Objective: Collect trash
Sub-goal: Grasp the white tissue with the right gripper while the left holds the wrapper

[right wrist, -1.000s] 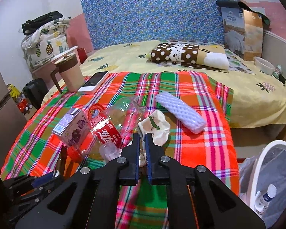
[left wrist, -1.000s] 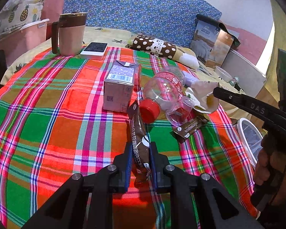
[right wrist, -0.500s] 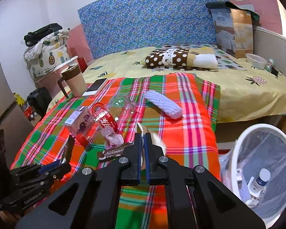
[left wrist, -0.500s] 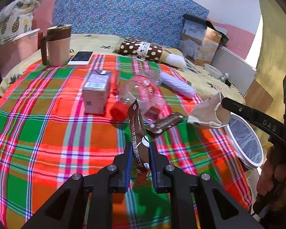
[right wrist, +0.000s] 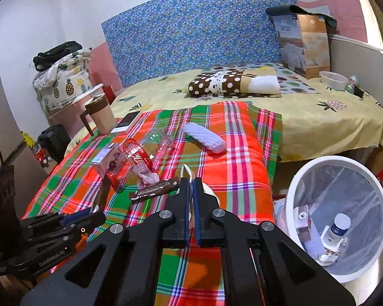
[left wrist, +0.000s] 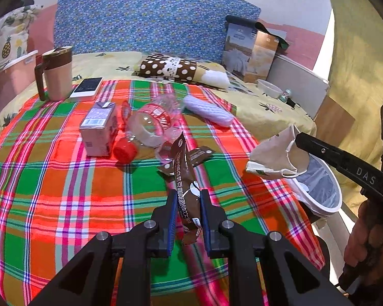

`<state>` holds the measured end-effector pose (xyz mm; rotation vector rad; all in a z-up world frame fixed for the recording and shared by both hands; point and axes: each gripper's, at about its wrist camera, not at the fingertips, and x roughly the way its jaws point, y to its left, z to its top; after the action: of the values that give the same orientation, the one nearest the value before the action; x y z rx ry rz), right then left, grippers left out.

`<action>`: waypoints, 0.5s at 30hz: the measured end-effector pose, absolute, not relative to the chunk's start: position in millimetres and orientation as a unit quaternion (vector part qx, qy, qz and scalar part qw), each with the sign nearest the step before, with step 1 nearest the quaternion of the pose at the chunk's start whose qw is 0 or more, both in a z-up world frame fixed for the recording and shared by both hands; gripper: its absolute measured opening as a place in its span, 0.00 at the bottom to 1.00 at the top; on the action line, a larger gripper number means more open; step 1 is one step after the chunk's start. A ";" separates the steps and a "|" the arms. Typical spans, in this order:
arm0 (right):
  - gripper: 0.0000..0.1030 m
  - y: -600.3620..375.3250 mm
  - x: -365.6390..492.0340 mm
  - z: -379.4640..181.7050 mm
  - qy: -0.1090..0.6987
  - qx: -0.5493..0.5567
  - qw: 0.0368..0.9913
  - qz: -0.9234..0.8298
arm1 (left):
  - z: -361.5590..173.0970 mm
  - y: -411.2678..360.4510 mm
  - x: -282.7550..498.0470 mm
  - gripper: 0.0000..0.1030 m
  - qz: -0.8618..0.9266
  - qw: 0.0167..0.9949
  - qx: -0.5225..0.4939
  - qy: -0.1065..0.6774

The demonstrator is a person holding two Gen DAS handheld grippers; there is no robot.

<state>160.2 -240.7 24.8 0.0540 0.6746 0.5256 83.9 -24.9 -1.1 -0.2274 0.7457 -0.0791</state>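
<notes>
Left gripper (left wrist: 187, 210) fingers clamp coffee sachet (left wrist: 185, 176), right gripper (right wrist: 190, 205) fingers pinch crumpled paper (left wrist: 275, 159); carry both fully over bin (right wrist: 291, 199) rim before releasing.

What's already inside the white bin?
In the white bin, over its clear liner: a white bottle with a blue label, a small carton and white wrapping. Anything beneath them is hidden.

"DAS" on right hand-held gripper (left wrist: 297, 137) arm; Chinese print on brown sachet (left wrist: 185, 178), characters not legible.

Seemingly a home bedroom: bed (right wrist: 306, 117), polka-dot pillow (right wrist: 217, 85), headboard (right wrist: 196, 30).
</notes>
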 end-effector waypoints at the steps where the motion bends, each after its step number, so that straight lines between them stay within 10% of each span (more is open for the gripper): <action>1: 0.05 -243.5 158.6 24.4 0.326 0.027 0.910 0.254 | 0.3 -27.4 83.9 0.17 -0.042 0.925 -0.109 0.362; 15: 0.05 -289.9 152.9 30.2 0.306 0.045 0.928 0.209 | 14.4 -83.0 106.5 0.17 -0.111 0.925 -0.078 0.354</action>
<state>152.9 -289.9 30.2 0.0914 0.6268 0.4281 106.5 -83.0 14.4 -0.1605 0.7263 -0.2283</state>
